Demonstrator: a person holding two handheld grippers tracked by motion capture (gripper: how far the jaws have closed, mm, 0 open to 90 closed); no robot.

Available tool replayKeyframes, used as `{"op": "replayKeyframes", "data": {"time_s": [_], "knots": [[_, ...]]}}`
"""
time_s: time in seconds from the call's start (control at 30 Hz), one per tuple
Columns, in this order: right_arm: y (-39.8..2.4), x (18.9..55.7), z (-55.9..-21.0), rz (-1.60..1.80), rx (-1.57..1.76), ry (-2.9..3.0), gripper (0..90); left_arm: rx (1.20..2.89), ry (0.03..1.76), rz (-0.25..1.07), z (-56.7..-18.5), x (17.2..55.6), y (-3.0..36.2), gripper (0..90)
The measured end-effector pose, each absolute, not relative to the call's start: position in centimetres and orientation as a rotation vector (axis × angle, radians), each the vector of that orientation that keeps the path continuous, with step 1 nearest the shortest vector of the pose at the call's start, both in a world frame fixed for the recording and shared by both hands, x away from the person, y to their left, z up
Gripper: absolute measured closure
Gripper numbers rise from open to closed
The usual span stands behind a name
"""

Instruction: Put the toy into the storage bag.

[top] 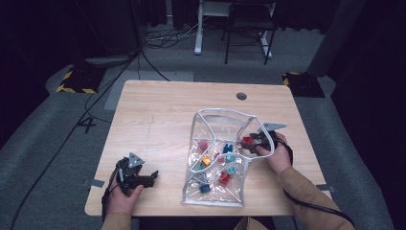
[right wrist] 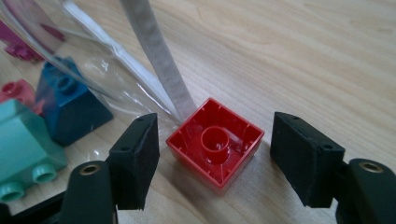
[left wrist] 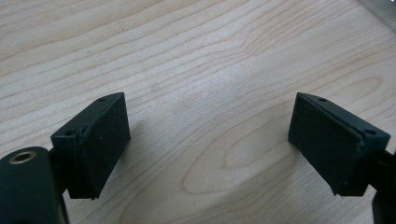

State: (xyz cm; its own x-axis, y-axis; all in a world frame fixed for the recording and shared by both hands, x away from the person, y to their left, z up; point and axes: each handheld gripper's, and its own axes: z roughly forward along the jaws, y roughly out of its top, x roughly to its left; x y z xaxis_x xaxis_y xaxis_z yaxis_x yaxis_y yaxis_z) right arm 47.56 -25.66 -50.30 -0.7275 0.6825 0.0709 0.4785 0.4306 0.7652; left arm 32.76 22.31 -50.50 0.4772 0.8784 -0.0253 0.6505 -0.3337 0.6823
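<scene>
We see the right tongs (right wrist: 212,154) lowered over a small red plastic building brick (right wrist: 215,143), which lies upside down on the pale wooden bench (top: 158,120) with its hollow underside and central tube facing up. The jaws stand fairly wide, one on each side of the brick, and neither pad touches it; we read this as the moment before a grasp, not a hold. The brick sits just outside the grey-edged rim of a clear plastic zip pouch (top: 218,158), touching the grey binding strip where the pouch mouth gapes.

Inside the pouch we count several coloured bricks, among them a dark blue sloped brick (right wrist: 70,105) and a teal studded brick (right wrist: 23,154); in the high view further orange and red pieces lie lower in the pouch.

The left tongs (top: 143,178) rest near the bench's front left corner, well apart from the pouch, jaws wide with bare wood between them.

We judge the packing largely done: most bricks are already bagged, and the red one remains to be gripped, lifted and passed through the mouth.
</scene>
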Motion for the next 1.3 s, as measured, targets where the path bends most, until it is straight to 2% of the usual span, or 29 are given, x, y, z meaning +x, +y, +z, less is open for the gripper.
{"op": "replayKeyframes", "data": {"time_s": [0.13, 0.3, 0.97, 1.3], "knots": [[-25.5, 47.6, -50.3, 1.156, 0.998, 2.426, 36.9, 2.093, 1.260, 0.464, -50.5, 32.7, 22.3, 12.9], [-25.4, 47.7, -50.3, 1.127, 0.950, 2.418, 47.4, 2.091, 1.260, 0.464, -50.5, 32.7, 22.3, 13.0], [-25.8, 47.4, -50.2, 1.125, 0.965, 2.414, 48.0, 2.088, 1.265, 0.467, -50.5, 32.7, 22.3, 13.0], [-28.4, 46.0, -48.0, 1.147, 1.001, 2.387, 48.0, 2.089, 1.269, 0.467, -50.5, 32.7, 22.2, 12.8]]}}
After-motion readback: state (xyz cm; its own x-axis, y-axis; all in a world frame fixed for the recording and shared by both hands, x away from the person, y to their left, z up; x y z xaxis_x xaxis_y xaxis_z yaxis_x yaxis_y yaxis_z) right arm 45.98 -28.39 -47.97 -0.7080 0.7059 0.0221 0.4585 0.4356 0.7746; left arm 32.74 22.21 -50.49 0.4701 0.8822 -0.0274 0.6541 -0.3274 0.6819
